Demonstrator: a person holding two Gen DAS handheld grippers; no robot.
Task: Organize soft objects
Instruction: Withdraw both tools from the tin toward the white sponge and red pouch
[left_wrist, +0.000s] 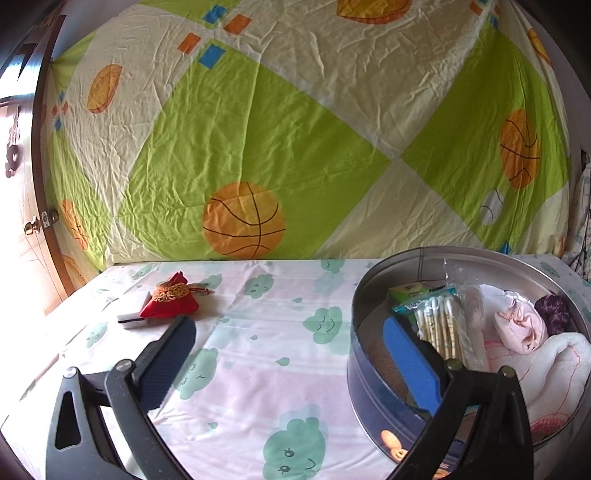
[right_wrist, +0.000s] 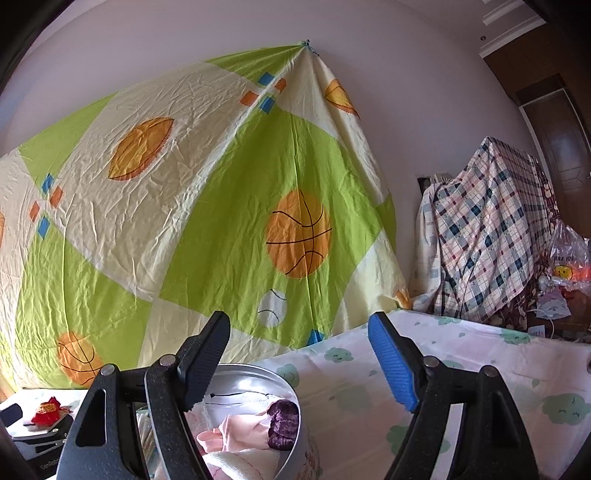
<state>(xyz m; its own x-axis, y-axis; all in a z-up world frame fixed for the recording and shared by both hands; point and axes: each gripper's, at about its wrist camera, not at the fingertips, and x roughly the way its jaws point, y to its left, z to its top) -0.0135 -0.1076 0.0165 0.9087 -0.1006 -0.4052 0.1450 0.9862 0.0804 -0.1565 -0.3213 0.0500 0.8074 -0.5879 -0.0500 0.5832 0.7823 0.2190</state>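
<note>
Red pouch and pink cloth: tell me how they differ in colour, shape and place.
The red pouch is bright red with gold trim; the pink cloth is pale and plain. The pouch is a firm pyramid shape; the cloth is a loose crumple. The pouch lies out on the table cover, leaning on a white block; the cloth sits inside the round tin. Both look soft.

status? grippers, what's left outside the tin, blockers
Left gripper and right gripper open, empty. Red pouch and white block outside tin. No blockers.
</note>
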